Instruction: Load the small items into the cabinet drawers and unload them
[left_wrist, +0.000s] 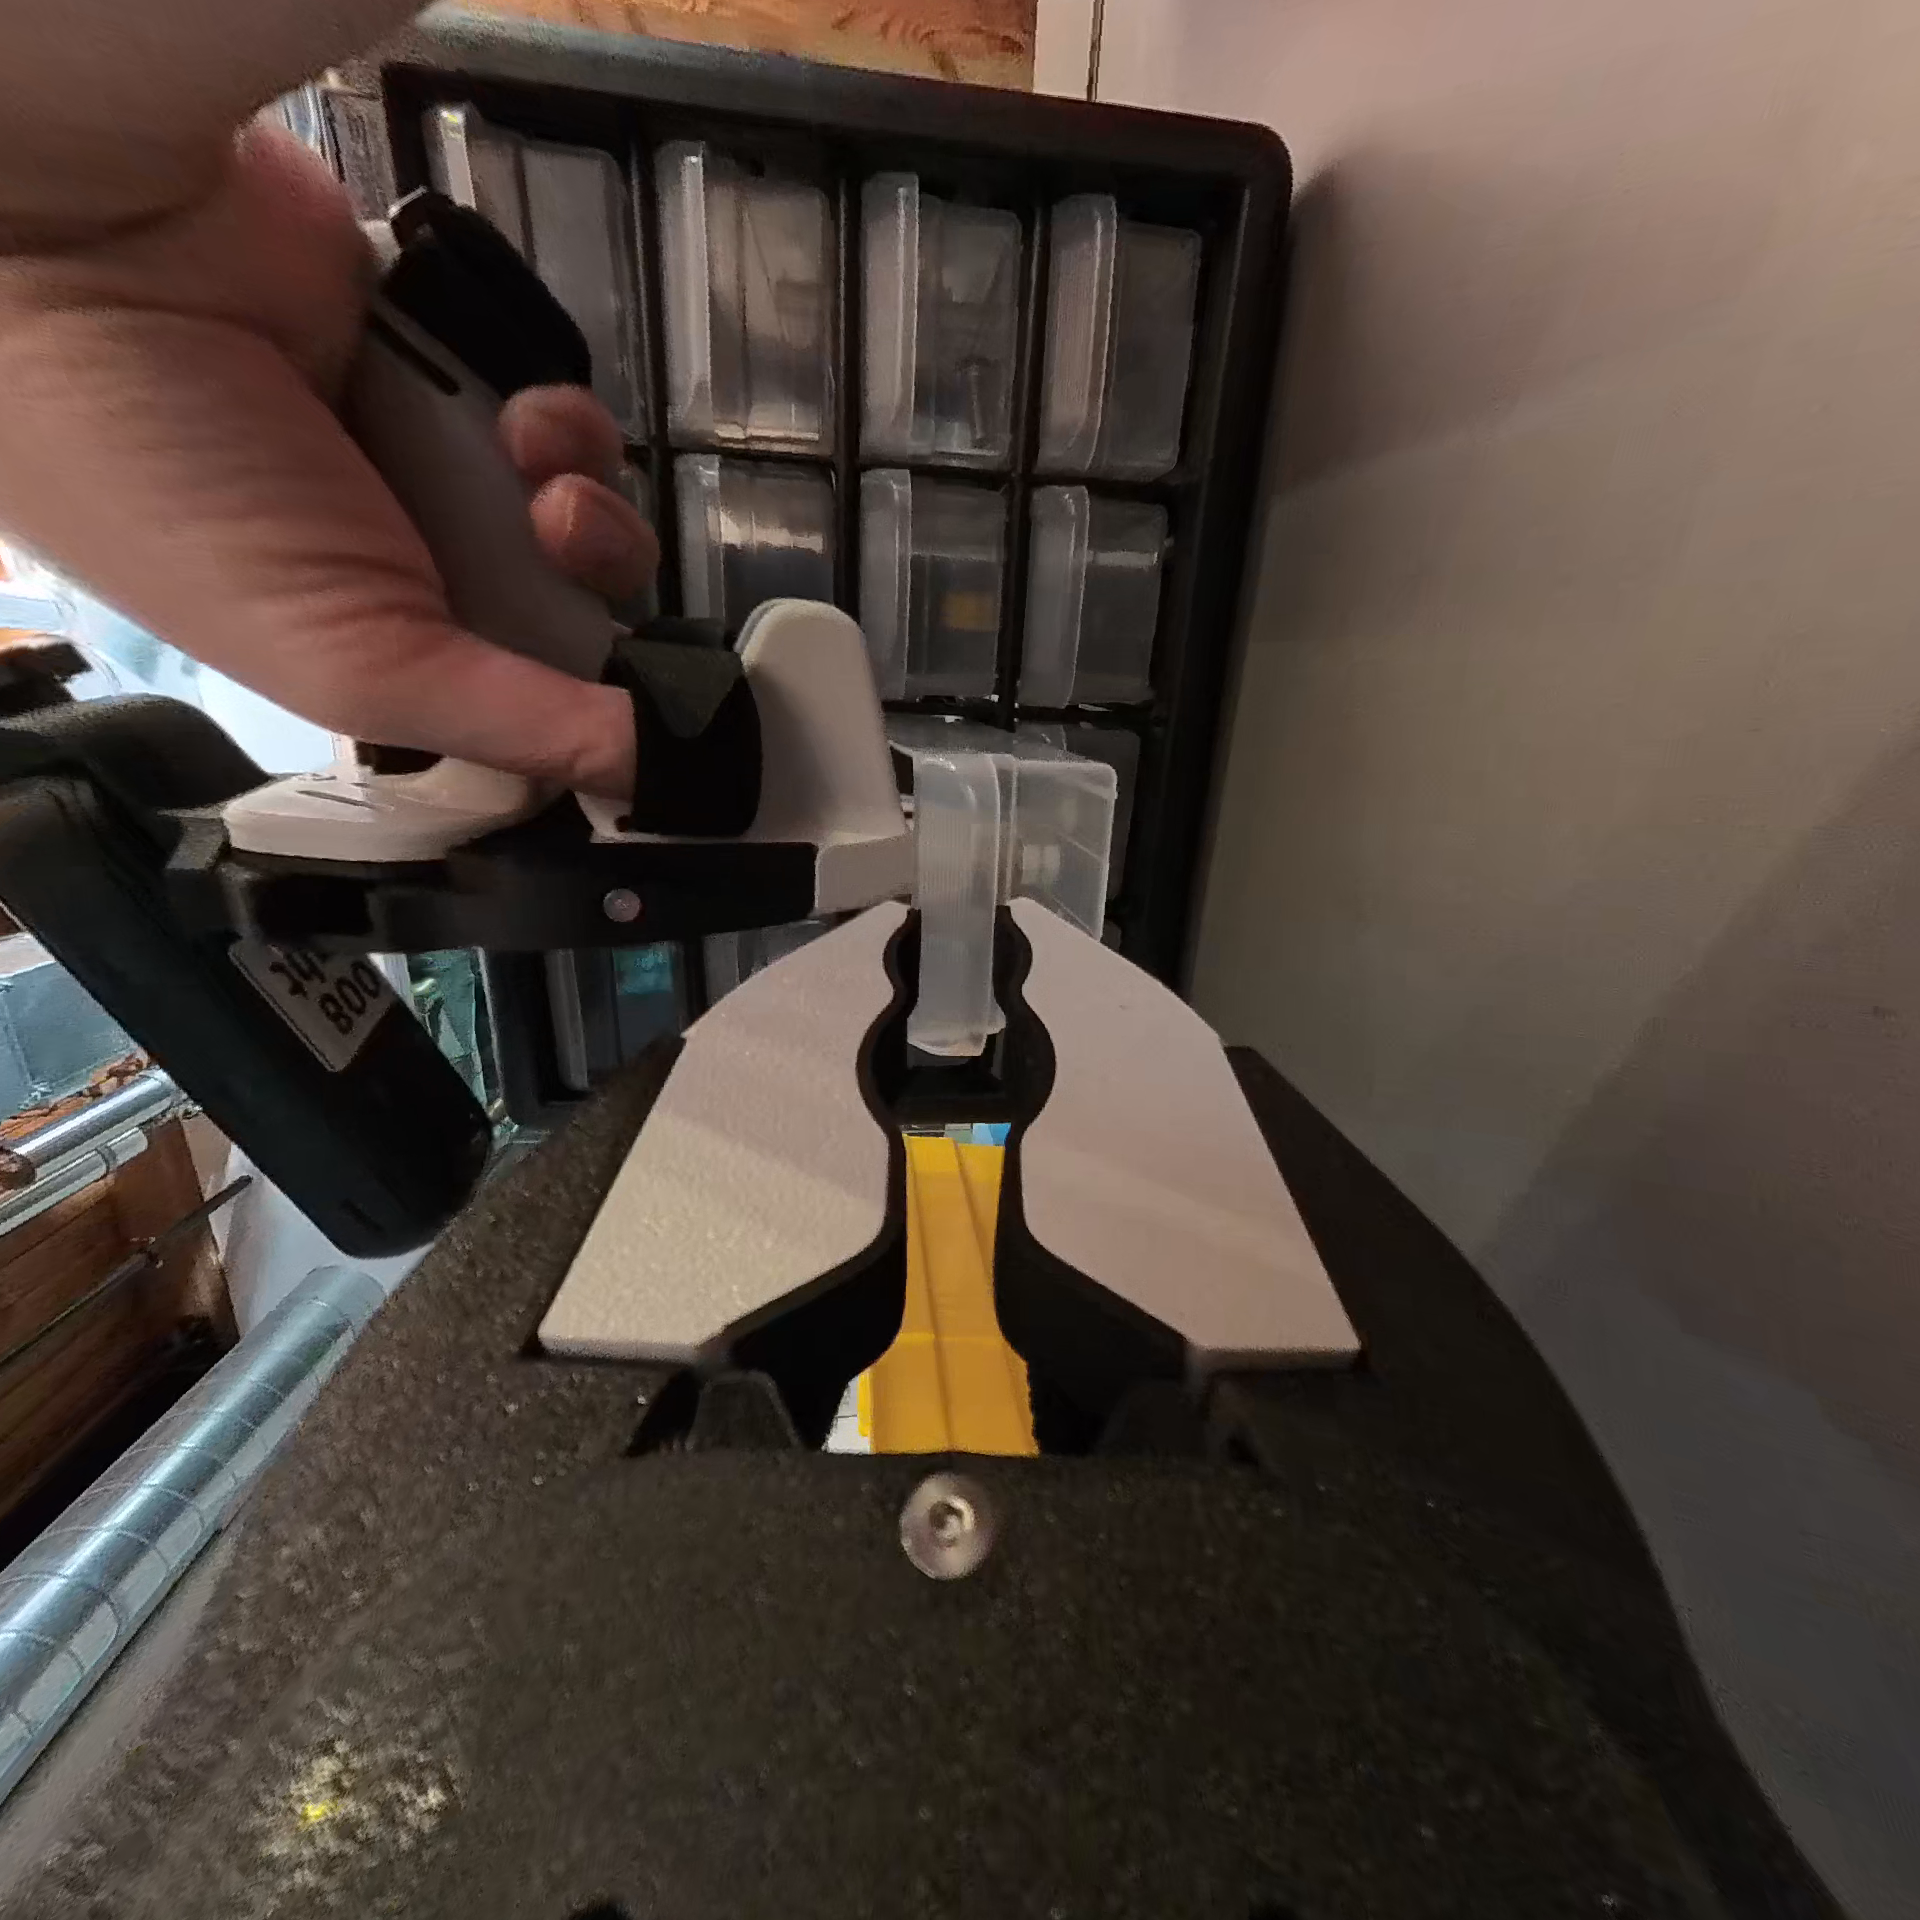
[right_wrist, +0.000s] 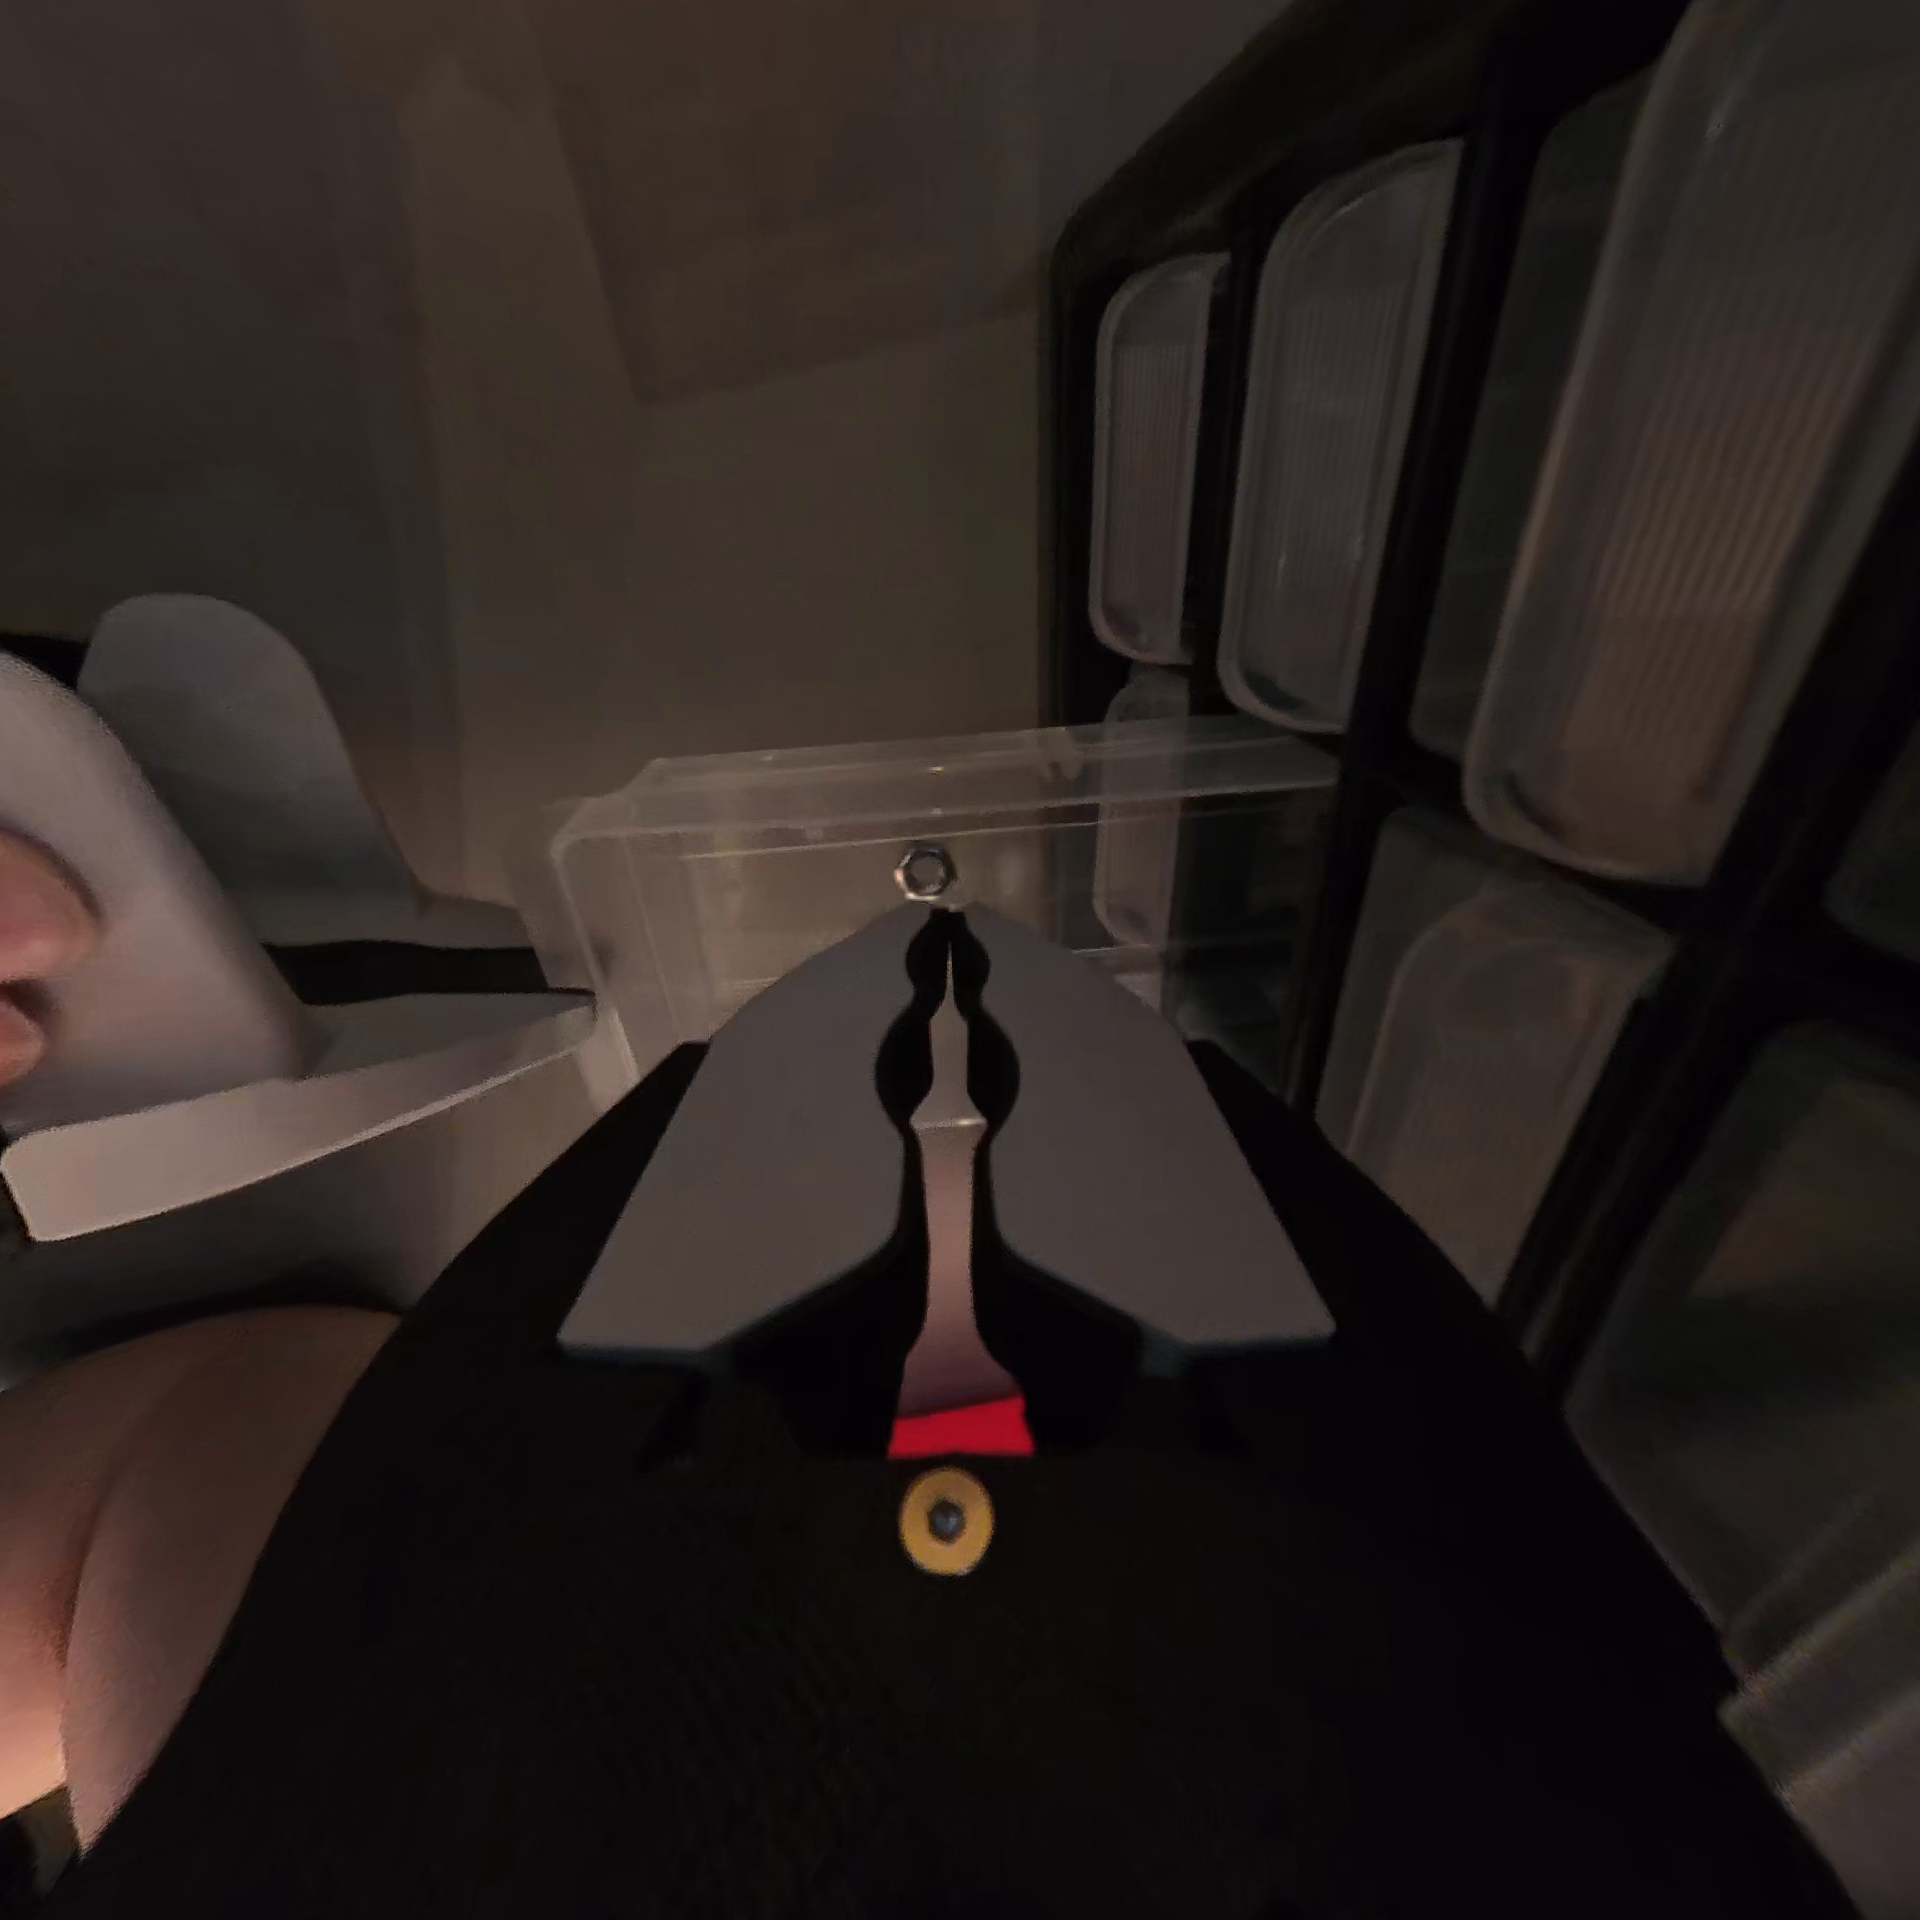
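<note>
A black cabinet (left_wrist: 1262, 416) of clear plastic drawers stands against the wall. One clear drawer (left_wrist: 1060, 831) is pulled out of a lower row. My left gripper (left_wrist: 956, 935) is shut on its translucent handle (left_wrist: 956, 883), which runs down between the two fingers. In the right wrist view the same drawer (right_wrist: 727, 831) shows from the side, beside the cabinet (right_wrist: 1065, 468). My right gripper (right_wrist: 940, 920) has its fingertips together at the drawer's side. A small metal hex nut (right_wrist: 922, 871) sits just past the tips, its face towards the camera. The left gripper's finger (right_wrist: 416, 1060) shows at the drawer's front.
A hand (left_wrist: 208, 468) holds the right gripper (left_wrist: 727, 862), which reaches in from the left across the cabinet front. A plain wall (left_wrist: 1558, 623) is close on the right. Metal shelf rails (left_wrist: 156, 1507) run at the lower left. A yellow surface (left_wrist: 951, 1299) lies below the left fingers. My hands' fingertips stand some 6 cm from each other.
</note>
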